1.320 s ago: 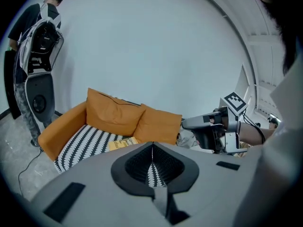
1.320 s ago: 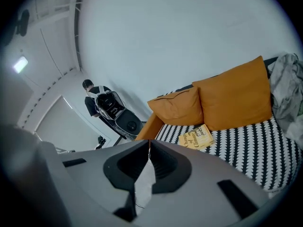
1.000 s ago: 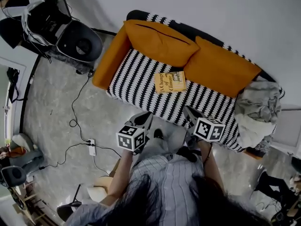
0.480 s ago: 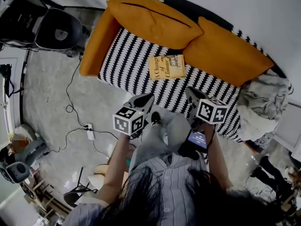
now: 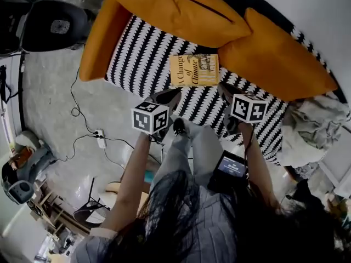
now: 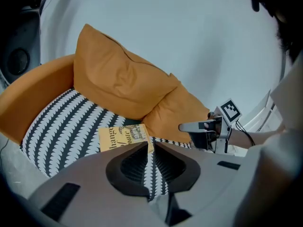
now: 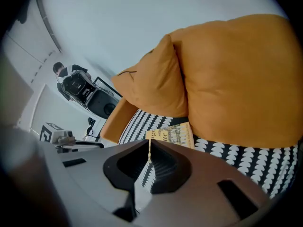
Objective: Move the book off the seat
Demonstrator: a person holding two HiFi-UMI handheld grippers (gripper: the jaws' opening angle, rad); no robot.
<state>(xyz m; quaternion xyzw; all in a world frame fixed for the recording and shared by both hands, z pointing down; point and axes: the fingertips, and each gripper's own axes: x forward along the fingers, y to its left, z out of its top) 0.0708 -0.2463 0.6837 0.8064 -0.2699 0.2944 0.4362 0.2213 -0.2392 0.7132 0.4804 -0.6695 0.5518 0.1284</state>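
Observation:
A yellow book (image 5: pixel 194 70) lies flat on the black-and-white patterned sofa seat (image 5: pixel 142 53), just in front of two orange cushions (image 5: pixel 175 10). My left gripper (image 5: pixel 171 96) hovers over the seat's front edge, short of the book's near left corner. Its jaws are opening, a narrow slit shows between the tips, and nothing is between them. My right gripper (image 5: pixel 224 89) hangs near the book's right corner, shut and empty. The book (image 6: pixel 124 137) shows just beyond the left gripper (image 6: pixel 150 144), and the book (image 7: pixel 173 135) lies past the right gripper (image 7: pixel 149 148).
An orange armrest (image 5: pixel 98 37) bounds the seat on the left. A grey blanket (image 5: pixel 312 125) is heaped at the sofa's right end. A black round-backed chair (image 5: pixel 55 26) stands on the floor at left, with cables and a power strip (image 5: pixel 100 138). The person's legs press against the sofa front.
The view has closed in on the sofa. Both grippers have moved forward from above the floor to the seat's front edge, close to the book. The book has not moved.

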